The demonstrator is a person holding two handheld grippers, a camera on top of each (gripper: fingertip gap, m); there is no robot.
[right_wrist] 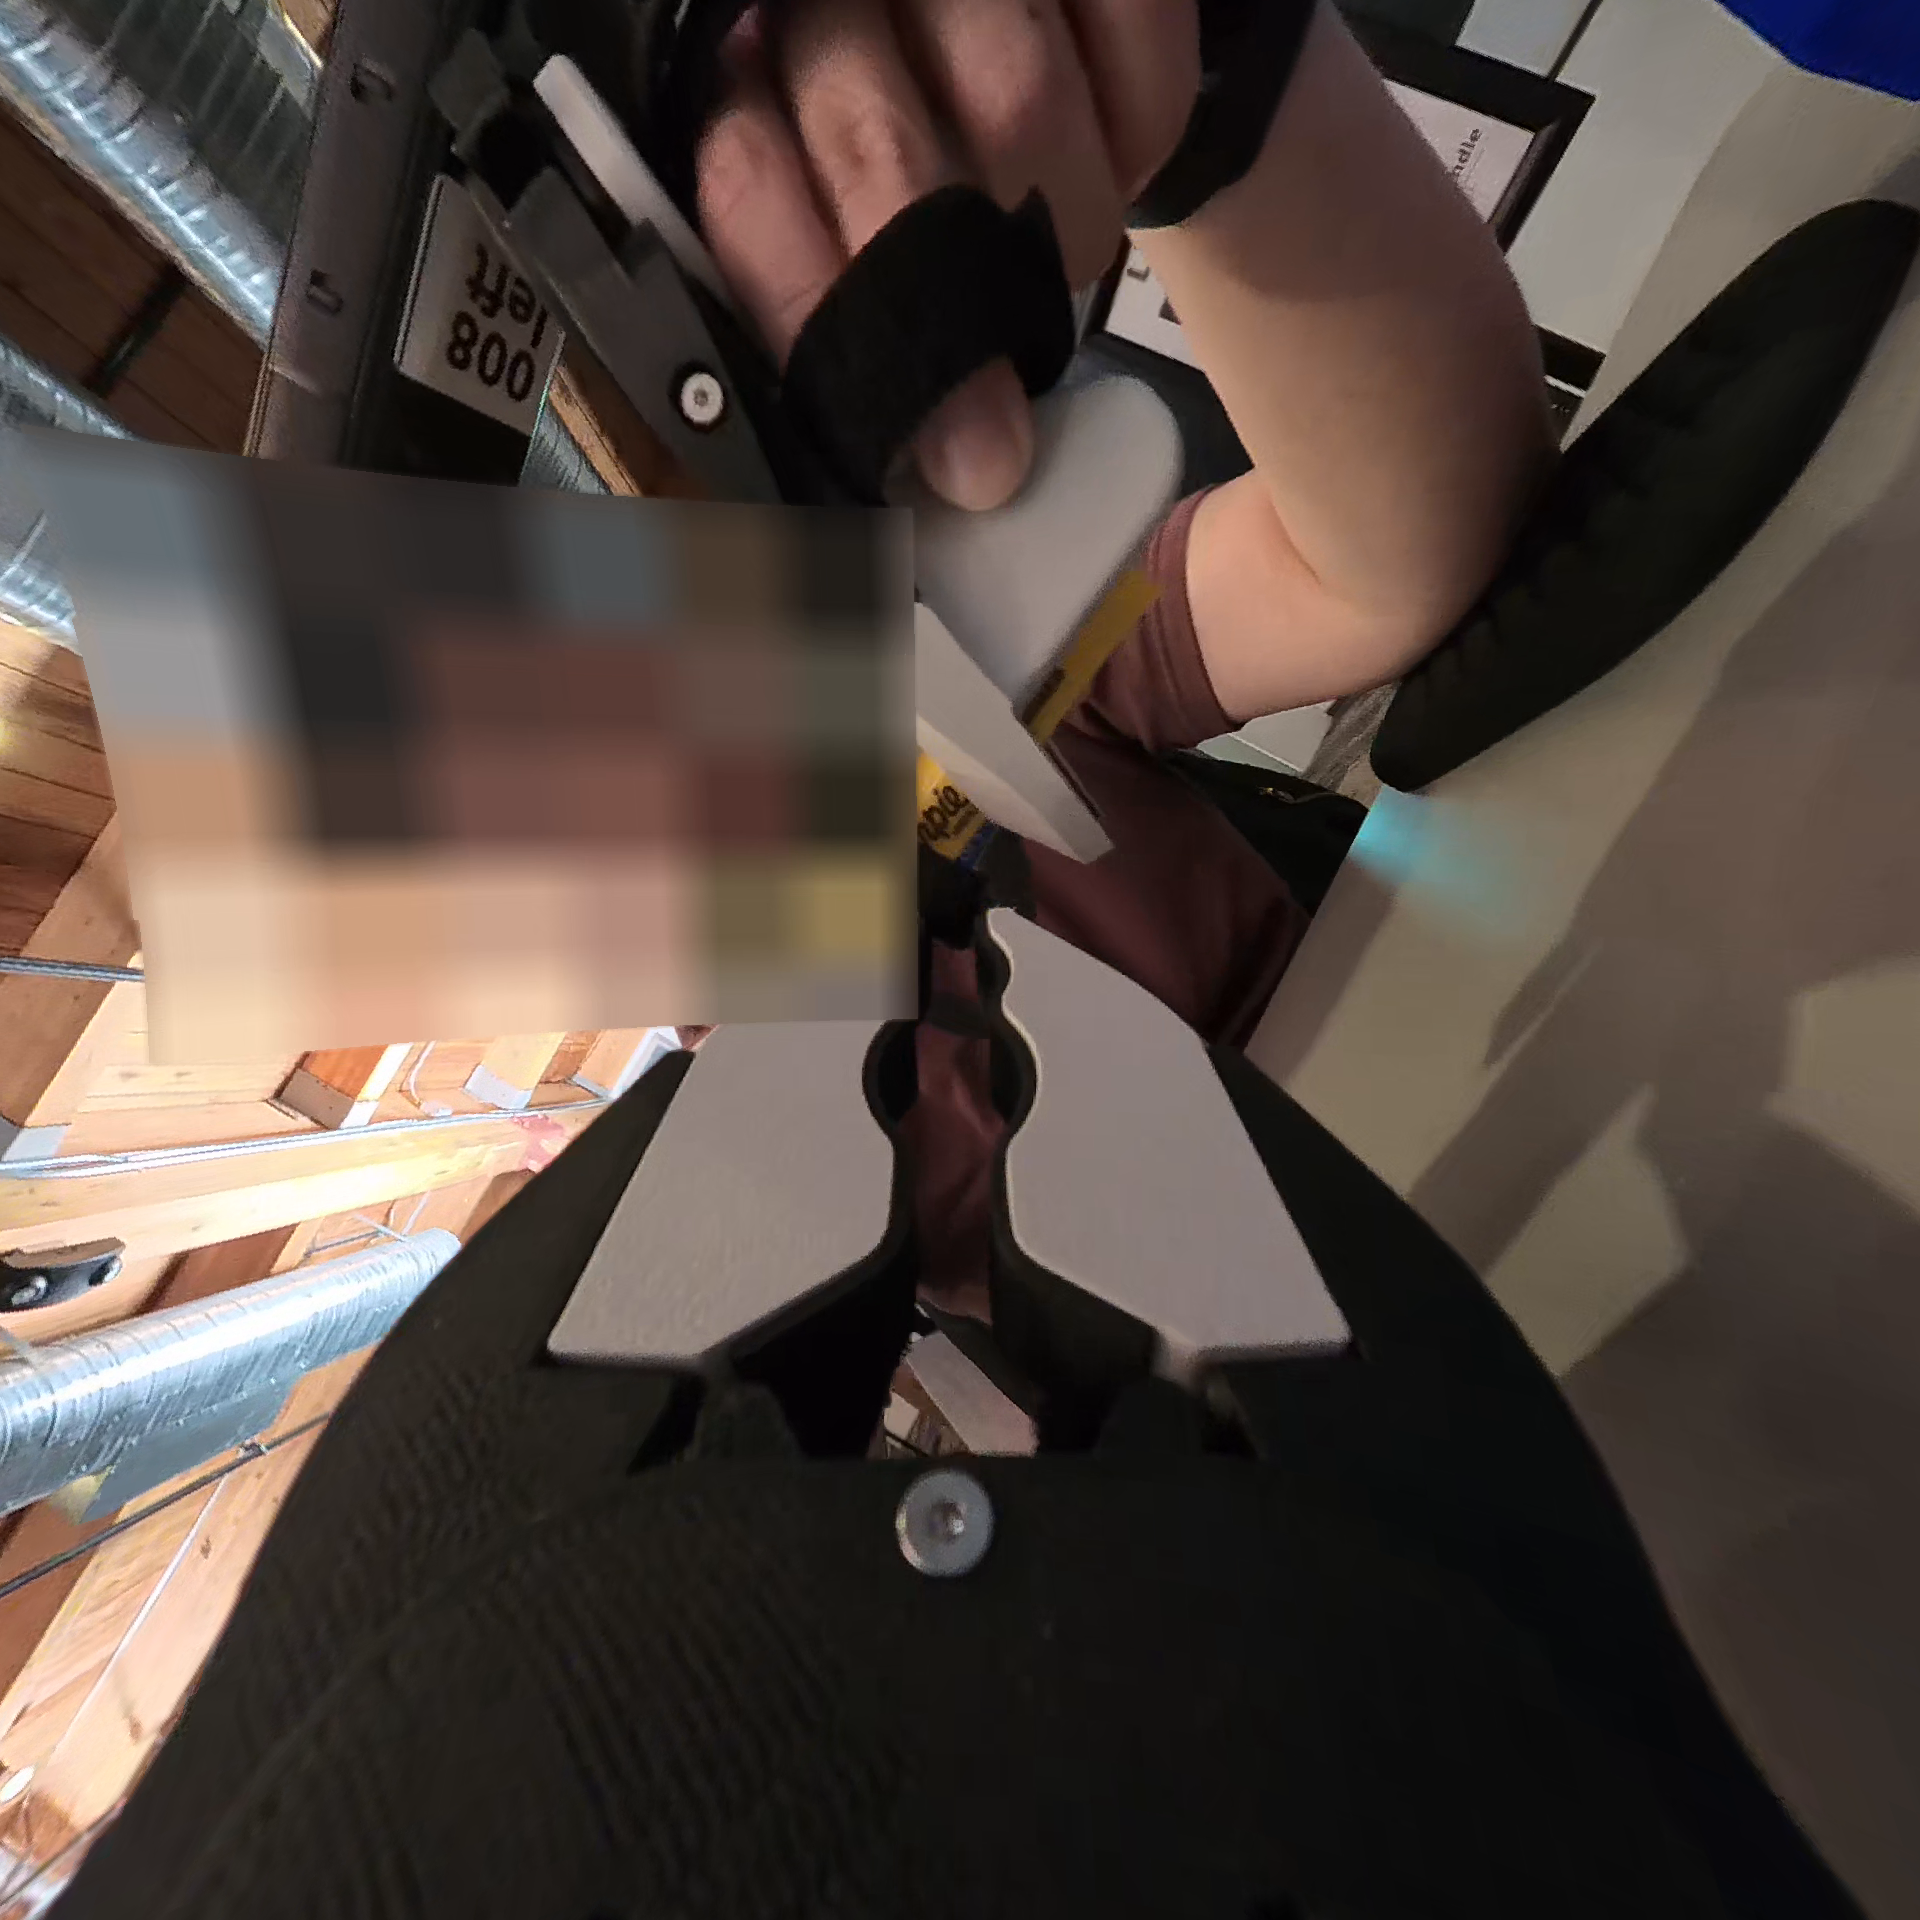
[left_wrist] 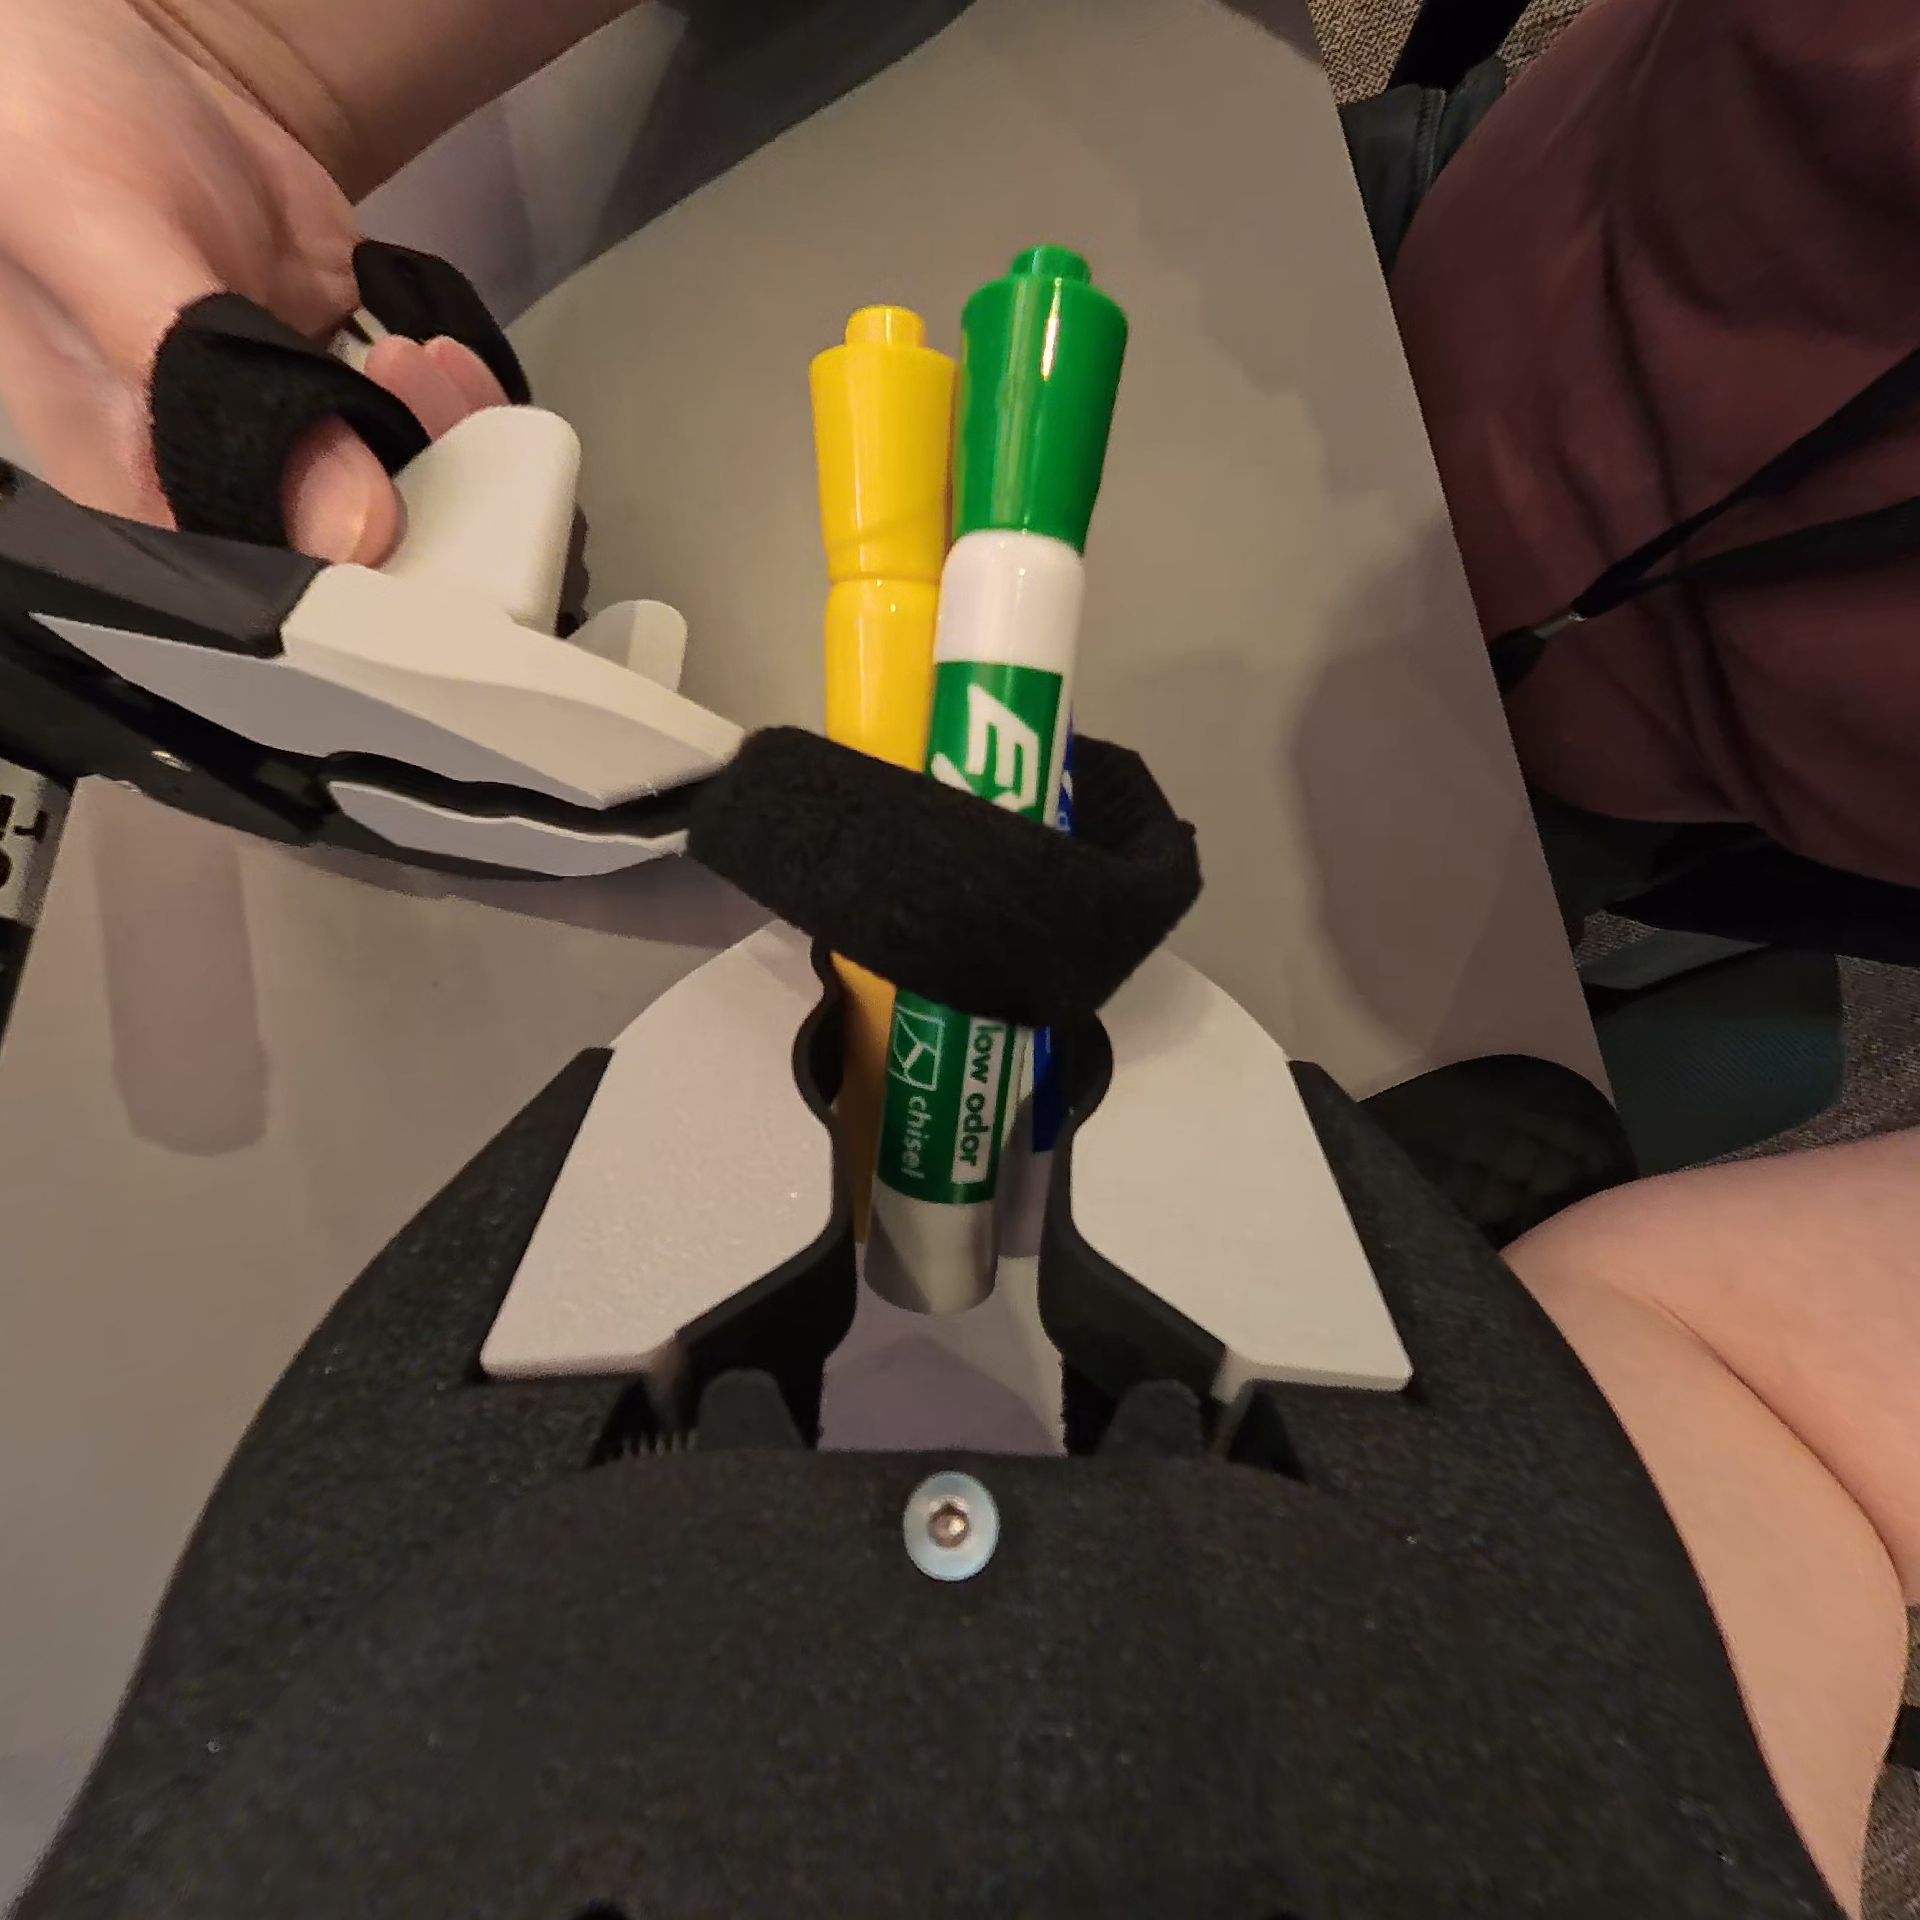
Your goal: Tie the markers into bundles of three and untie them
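**Strap looped round three markers, one gripper on each**

Left wrist view: the left gripper (left_wrist: 951, 1049) has its jaws pinching a bunch of markers by their lower barrels, above the grey tabletop (left_wrist: 644, 1039). The green marker (left_wrist: 1013, 665) stands in front, the yellow marker (left_wrist: 883, 540) just beside it on the left, and a blue marker (left_wrist: 1062, 810) shows only as a sliver behind the green one. A black strap (left_wrist: 935, 862) loops around all three, just above the jaws. The right gripper (left_wrist: 665, 800) comes in from the left, its jaws pressed onto the strap's end. A hand (left_wrist: 156, 260) holds that gripper.

Right wrist view: the right gripper (right_wrist: 961, 997) points at the bunch; its jaws sit close together, with a dark bit of strap at their tips. Beyond, the left gripper (right_wrist: 1039, 748) covers most of the yellow marker (right_wrist: 1101, 634). A hand (right_wrist: 914, 197) holds it. A blurred patch fills the left.
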